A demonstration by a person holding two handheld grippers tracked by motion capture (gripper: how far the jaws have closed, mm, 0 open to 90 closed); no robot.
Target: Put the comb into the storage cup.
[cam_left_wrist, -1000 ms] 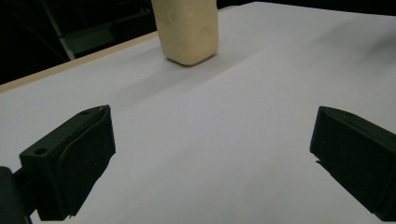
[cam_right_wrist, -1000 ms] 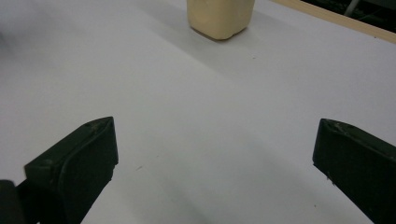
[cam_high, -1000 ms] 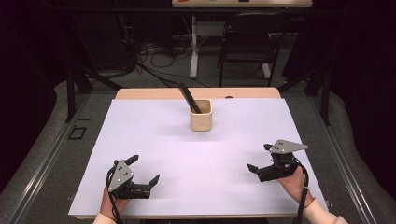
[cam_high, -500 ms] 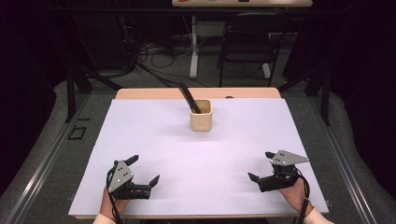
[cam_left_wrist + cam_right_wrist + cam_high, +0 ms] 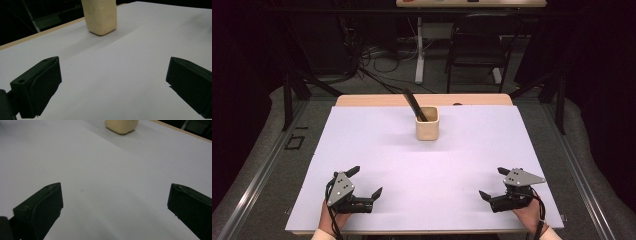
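A cream square cup (image 5: 427, 123) stands near the far middle of the white table sheet (image 5: 422, 165), with a dark utensil (image 5: 413, 104) leaning out of it to the back left. My left gripper (image 5: 365, 181) rests open at the near left corner, nothing between its jaws. My right gripper (image 5: 494, 183) rests open at the near right, also empty. The cup (image 5: 101, 15) shows ahead in the left gripper view beyond the open left gripper (image 5: 112, 87). In the right gripper view the cup (image 5: 121, 125) lies far ahead of the open right gripper (image 5: 115, 207).
A wooden table edge (image 5: 377, 100) borders the sheet at the back. A dark chair (image 5: 474, 47) and a desk leg with cables (image 5: 419, 50) stand on the floor beyond. Metal rails (image 5: 257, 170) run along both sides of the table.
My right gripper has drawn back toward the near edge and slightly lower. The left gripper has stayed put.
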